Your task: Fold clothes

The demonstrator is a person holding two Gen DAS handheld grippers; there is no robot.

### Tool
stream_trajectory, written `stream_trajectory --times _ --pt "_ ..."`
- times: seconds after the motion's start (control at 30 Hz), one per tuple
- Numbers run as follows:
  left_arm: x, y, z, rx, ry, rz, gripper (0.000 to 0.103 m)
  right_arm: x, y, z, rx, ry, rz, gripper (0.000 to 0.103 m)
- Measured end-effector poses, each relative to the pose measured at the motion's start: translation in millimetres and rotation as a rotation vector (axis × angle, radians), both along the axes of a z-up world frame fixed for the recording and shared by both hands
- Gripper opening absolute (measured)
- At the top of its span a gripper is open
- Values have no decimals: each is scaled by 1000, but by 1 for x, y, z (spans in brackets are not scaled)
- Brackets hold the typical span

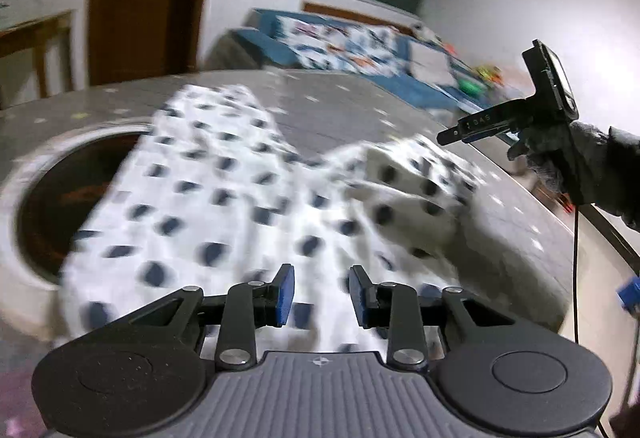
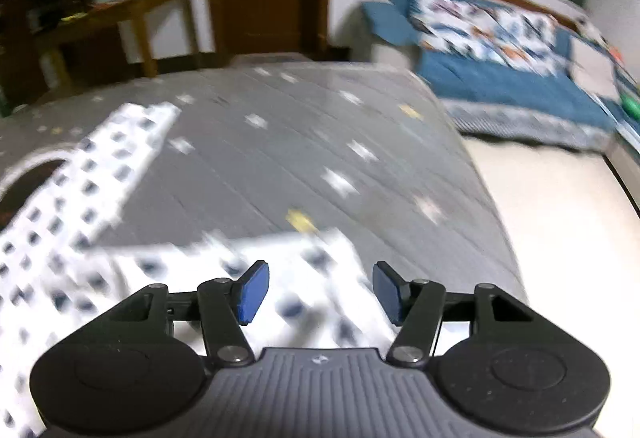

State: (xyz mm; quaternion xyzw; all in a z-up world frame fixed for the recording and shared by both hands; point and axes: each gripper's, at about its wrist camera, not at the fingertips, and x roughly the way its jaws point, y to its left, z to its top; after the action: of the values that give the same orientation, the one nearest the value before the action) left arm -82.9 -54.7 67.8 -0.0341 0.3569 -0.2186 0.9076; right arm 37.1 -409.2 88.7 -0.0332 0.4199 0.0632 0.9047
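On grey table (image 2: pixel 280 142) before you: white dotted garment (image 1: pixel 208 206) spread, partly folded, draped over round opening (image 1: pixel 68 198). Your left gripper (image 1: pixel 322 296) hovers above cloth, jaws apart, empty. Your right gripper (image 2: pixel 320 292) likewise parted, holding nothing.

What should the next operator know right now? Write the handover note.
Left gripper: open, empty, over the near part of the spotted garment.
Right gripper: open, empty, above the garment's right part; its device shows at the right of the left wrist view.
The garment lies crumpled on the grey table, one part turned over.
Done: no neat fold visible.
Left: smooth it flat, then fold.
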Motion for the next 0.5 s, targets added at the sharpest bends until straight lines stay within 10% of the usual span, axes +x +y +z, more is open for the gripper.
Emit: stream_trajectory --times 0.2,0.5 --pt "4 -33 -14 3 44 -123 32 -10 -33 -23 36 23 -46 56" --pt "7 -45 -26 -4 96 -203 31 20 -9 -31 -68 -4 18 18"
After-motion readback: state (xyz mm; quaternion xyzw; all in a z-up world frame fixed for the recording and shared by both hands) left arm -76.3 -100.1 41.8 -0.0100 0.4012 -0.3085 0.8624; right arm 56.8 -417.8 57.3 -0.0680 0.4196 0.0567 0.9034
